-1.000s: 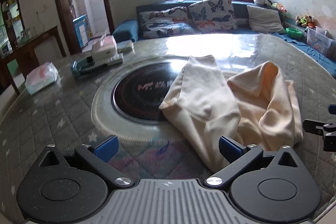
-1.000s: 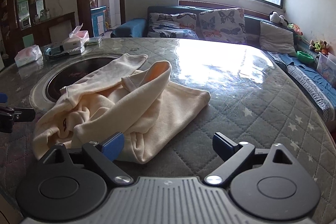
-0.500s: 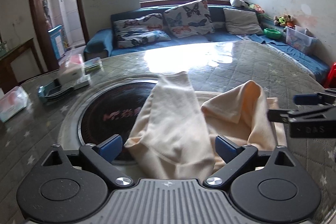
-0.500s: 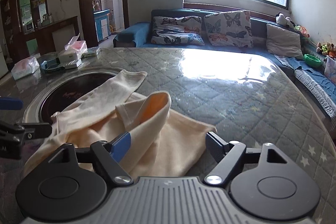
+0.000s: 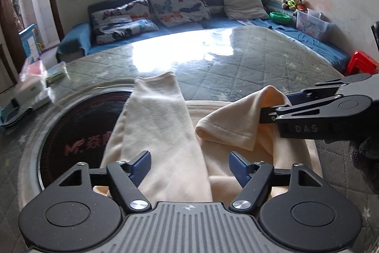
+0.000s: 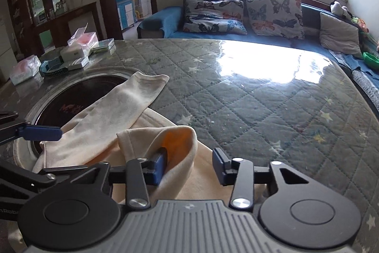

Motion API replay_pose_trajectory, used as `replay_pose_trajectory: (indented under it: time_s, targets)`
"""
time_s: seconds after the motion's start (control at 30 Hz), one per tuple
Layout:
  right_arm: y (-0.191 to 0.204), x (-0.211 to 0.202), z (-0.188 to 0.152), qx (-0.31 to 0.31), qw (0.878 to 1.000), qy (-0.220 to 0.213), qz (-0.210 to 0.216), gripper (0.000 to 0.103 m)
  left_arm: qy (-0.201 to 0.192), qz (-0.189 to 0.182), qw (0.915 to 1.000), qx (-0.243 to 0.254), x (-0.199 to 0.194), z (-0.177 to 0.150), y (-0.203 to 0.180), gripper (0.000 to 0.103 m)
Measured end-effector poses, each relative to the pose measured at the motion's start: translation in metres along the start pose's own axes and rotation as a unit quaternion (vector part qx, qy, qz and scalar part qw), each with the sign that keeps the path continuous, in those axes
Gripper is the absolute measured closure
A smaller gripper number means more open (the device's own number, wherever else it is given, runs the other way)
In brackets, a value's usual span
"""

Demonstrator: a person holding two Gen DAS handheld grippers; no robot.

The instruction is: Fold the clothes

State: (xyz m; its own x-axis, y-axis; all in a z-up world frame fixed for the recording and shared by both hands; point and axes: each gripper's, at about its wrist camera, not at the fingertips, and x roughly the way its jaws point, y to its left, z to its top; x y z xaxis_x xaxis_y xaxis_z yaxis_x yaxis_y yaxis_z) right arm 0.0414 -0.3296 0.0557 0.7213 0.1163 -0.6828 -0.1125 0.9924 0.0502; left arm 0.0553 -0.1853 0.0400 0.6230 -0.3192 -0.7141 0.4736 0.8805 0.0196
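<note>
Two grippers work one cream long-sleeved top (image 5: 163, 134), which lies rumpled on the near part of the quilted table (image 6: 260, 91), partly over the dark round hob inset (image 5: 78, 132) at the left. Far left on the table sit tissue packs and boxes (image 6: 78, 46), well clear.

My left gripper (image 5: 189, 166) is spread wide, its blue pads either side of the sleeve that runs away from me toward the far cuff; it holds nothing. My right gripper (image 6: 188, 166) is also wide apart and has hold of nothing, but its left pad sits inside the raised, open cuff of the other sleeve (image 6: 170, 139), with the right pad outside.

Risks as I judge them: closing the right now could pinch only one layer of that cuff, so the sleeve twists on lifting. The left could catch body fabric beneath the sleeve and drag the whole top. The table's glossy cover lets cloth slide, spoiling alignment.
</note>
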Motion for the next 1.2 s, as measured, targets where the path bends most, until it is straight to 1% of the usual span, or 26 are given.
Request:
replay_pose_trajectory:
  time_s: [0.03,0.07,0.1,0.13,0.17,0.2,0.23,0.27,0.3,0.33,0.47,0.6,0.73,0.87,0.97,1.03,1.1,1.17,1.2]
  targets:
    - [0.001,0.003,0.001,-0.004,1.000,0.002,0.001,0.073,0.003,0.000,1.0000,0.000,0.002,-0.001,0.001,0.038]
    - [0.002,0.006,0.002,-0.007,1.000,0.003,0.003,0.081,0.006,0.000,1.0000,0.000,0.005,-0.001,0.003,0.042]
    - [0.002,0.007,0.002,-0.006,1.000,0.004,0.004,0.085,0.009,0.000,1.0000,-0.001,0.007,-0.002,0.004,0.049]
    - [0.001,0.007,0.002,-0.005,1.000,0.003,0.004,0.087,0.012,0.000,0.9999,-0.001,0.010,-0.002,0.006,0.056]
    - [0.001,0.006,0.002,-0.005,1.000,0.001,0.003,0.091,0.015,0.000,0.9999,-0.001,0.012,-0.003,0.007,0.059]
    - [0.000,0.004,0.001,-0.005,1.000,-0.003,0.001,0.092,0.018,0.000,0.9998,-0.001,0.015,-0.004,0.009,0.064]
    - [-0.001,0.002,0.001,-0.004,1.000,-0.007,-0.001,0.093,0.021,0.000,0.9998,-0.001,0.017,-0.004,0.010,0.076]
    - [-0.002,-0.001,0.000,-0.002,1.000,-0.012,-0.005,0.095,0.021,-0.001,0.9998,-0.002,0.017,-0.004,0.011,0.081]
    - [-0.003,-0.005,-0.001,0.000,1.000,-0.017,-0.010,0.096,0.016,0.000,0.9999,-0.005,0.015,-0.004,0.013,0.089]
    - [-0.005,-0.009,-0.002,0.003,1.000,-0.023,-0.013,0.096,0.009,0.001,0.9999,-0.007,0.012,-0.005,0.014,0.095]
    - [-0.014,-0.031,-0.008,0.016,0.998,-0.048,-0.034,0.098,-0.016,0.014,0.9992,-0.034,-0.007,-0.006,0.025,0.097]
    - [-0.027,-0.058,-0.020,0.033,0.995,-0.069,-0.060,0.098,-0.046,0.032,0.9962,-0.066,-0.033,-0.007,0.044,0.099]
    - [-0.042,-0.087,-0.035,0.057,0.990,-0.091,-0.091,0.098,-0.071,0.051,0.9907,-0.104,-0.067,-0.018,0.068,0.100]
    - [-0.054,-0.112,-0.051,0.074,0.985,-0.105,-0.116,0.098,-0.092,0.075,0.9839,-0.134,-0.104,-0.038,0.090,0.101]
    - [-0.061,-0.126,-0.062,0.086,0.981,-0.112,-0.129,0.098,-0.099,0.087,0.9788,-0.157,-0.129,-0.059,0.104,0.101]
    - [-0.068,-0.137,-0.073,0.103,0.979,-0.112,-0.137,0.098,-0.094,0.094,0.9770,-0.167,-0.139,-0.073,0.111,0.101]
    - [-0.074,-0.143,-0.085,0.114,0.977,-0.107,-0.146,0.098,-0.084,0.101,0.9768,-0.169,-0.144,-0.083,0.115,0.101]
    - [-0.081,-0.145,-0.098,0.126,0.975,-0.092,-0.160,0.098,-0.076,0.098,0.9782,-0.167,-0.144,-0.089,0.115,0.101]
    - [-0.085,-0.144,-0.105,0.138,0.974,-0.081,-0.159,0.098,-0.073,0.096,0.9793,-0.163,-0.142,-0.088,0.112,0.101]
